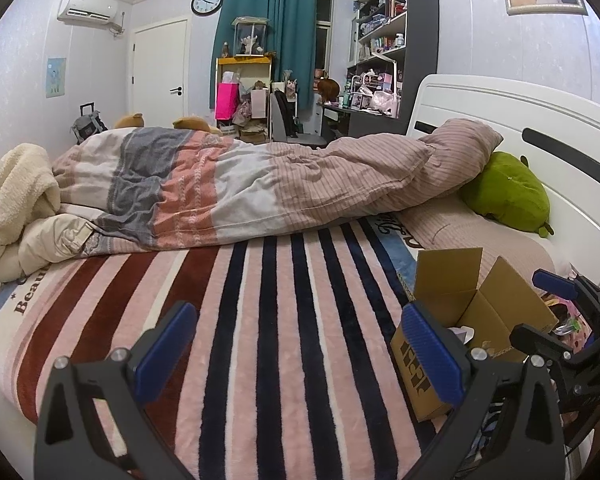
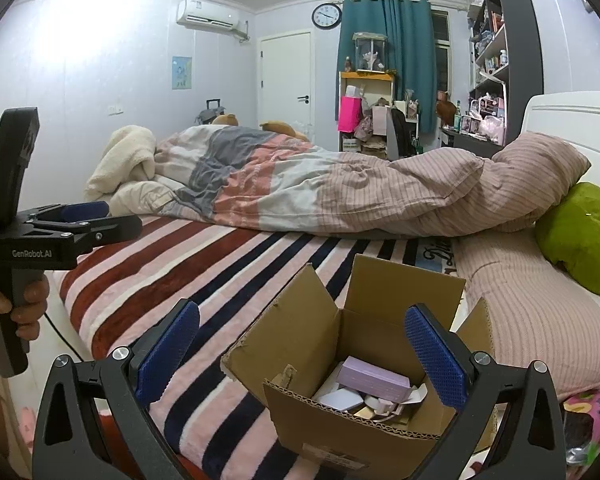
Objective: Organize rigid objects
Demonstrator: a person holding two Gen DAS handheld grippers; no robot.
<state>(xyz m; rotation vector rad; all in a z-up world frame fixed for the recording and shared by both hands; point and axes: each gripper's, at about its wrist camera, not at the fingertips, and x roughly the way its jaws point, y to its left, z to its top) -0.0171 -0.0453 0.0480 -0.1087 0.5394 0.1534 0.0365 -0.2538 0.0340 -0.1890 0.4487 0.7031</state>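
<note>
A: Where is the open brown cardboard box (image 2: 352, 396)?

B: On the striped bed blanket (image 2: 228, 280), directly below the right gripper (image 2: 302, 354), whose jaws are spread and empty. The left gripper (image 1: 300, 350) is also wide open.

A: Handling?

B: Probably light and stiff; pinch a side wall, not the floppy flaps.

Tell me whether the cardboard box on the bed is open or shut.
Open: the cardboard box has its flaps standing up, and a lilac box shows inside.

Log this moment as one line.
left tool open, empty | right tool open above cardboard box | box holds lilac case
</note>
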